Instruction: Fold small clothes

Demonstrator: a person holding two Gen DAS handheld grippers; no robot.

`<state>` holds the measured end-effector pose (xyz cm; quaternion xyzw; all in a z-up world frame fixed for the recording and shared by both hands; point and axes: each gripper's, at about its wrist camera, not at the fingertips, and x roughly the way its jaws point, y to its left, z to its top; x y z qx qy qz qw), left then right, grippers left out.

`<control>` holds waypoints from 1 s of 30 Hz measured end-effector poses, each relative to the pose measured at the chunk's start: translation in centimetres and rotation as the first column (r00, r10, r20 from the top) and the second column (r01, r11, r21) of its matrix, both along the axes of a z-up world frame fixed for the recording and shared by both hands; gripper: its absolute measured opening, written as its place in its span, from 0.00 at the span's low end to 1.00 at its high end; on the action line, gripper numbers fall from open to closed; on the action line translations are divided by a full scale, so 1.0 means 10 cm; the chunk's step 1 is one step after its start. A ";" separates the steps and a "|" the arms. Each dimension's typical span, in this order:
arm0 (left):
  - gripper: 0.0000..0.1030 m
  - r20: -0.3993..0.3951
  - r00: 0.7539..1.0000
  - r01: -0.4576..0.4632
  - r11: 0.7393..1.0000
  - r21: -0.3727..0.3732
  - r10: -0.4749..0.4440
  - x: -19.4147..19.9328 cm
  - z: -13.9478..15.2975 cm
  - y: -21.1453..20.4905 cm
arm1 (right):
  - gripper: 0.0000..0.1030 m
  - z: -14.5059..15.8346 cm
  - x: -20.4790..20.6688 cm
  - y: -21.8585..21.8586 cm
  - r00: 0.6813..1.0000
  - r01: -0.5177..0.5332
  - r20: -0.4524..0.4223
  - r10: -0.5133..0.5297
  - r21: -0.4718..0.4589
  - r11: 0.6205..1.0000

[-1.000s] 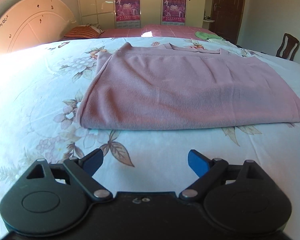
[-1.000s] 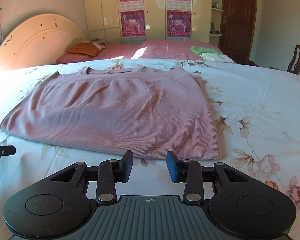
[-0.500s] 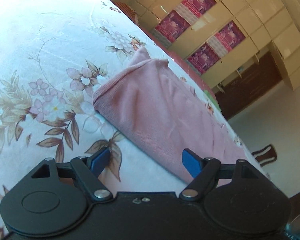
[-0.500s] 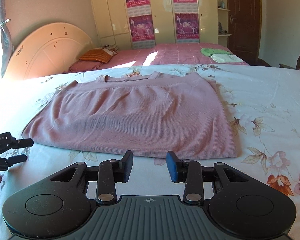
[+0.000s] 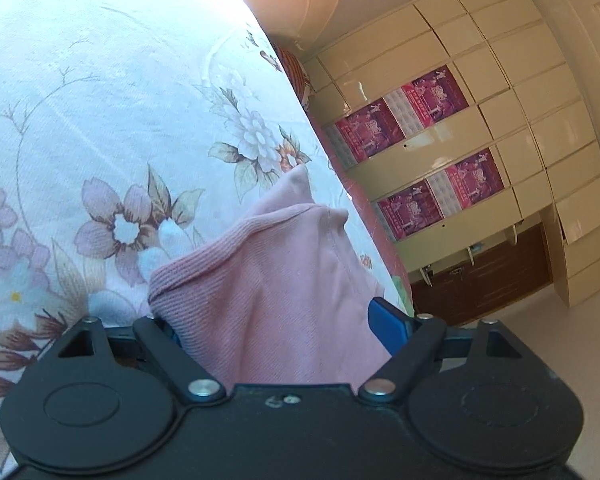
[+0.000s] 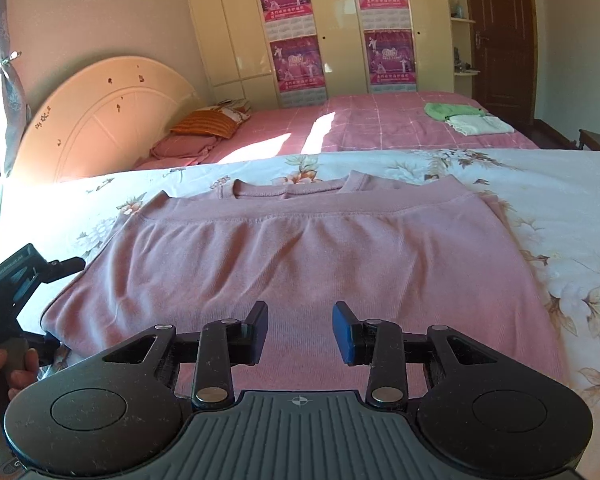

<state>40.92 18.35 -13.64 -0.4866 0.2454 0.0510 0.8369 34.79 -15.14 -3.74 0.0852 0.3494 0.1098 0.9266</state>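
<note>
1. The left gripper (image 5: 274, 326) has rolled onto its side and its jaws have just been closing. The left corner of the pink sweater (image 6: 300, 264) sits between them. One blue pad (image 5: 384, 324) shows a sliver of gap to the cloth and the other is hidden behind the knit, so a firm pinch cannot be confirmed.
2. The right gripper (image 6: 300, 330) hovers over the near hem of the sweater, its jaws at a narrow gap with nothing between them.
3. The sweater lies across the middle of the floral bed (image 6: 560, 184), neckline toward the far edge. It is already doubled: a hem band runs across just below the collar, and no sleeves lie loose.
4. Judgement: the lengthwise fold is done. What appears left is a sideways fold from the left edge, for which the corner is being taken, then smoothing.
5. Containers: none in view. On the far pink bed (image 6: 380, 128), a green garment (image 6: 448, 110) and a white folded cloth (image 6: 480, 124) lie side by side, touching.
</note>
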 end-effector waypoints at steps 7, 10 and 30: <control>0.09 -0.103 0.995 -0.010 0.998 0.057 0.016 0.01 -0.05 0.08 | 0.01 -0.12 0.37 0.20 0.996 -0.085 -0.016 0.084 -0.007 0.996; 0.08 0.004 1.000 0.012 0.996 0.087 -0.013 -0.15 0.11 0.10 | 0.01 -0.16 0.50 0.30 0.991 -0.136 -0.001 0.136 0.004 0.991; 0.07 0.070 0.992 0.096 0.988 0.121 -0.105 -0.05 0.43 -0.19 | 0.00 -0.66 0.87 0.31 0.970 -0.219 -0.088 0.226 0.082 0.972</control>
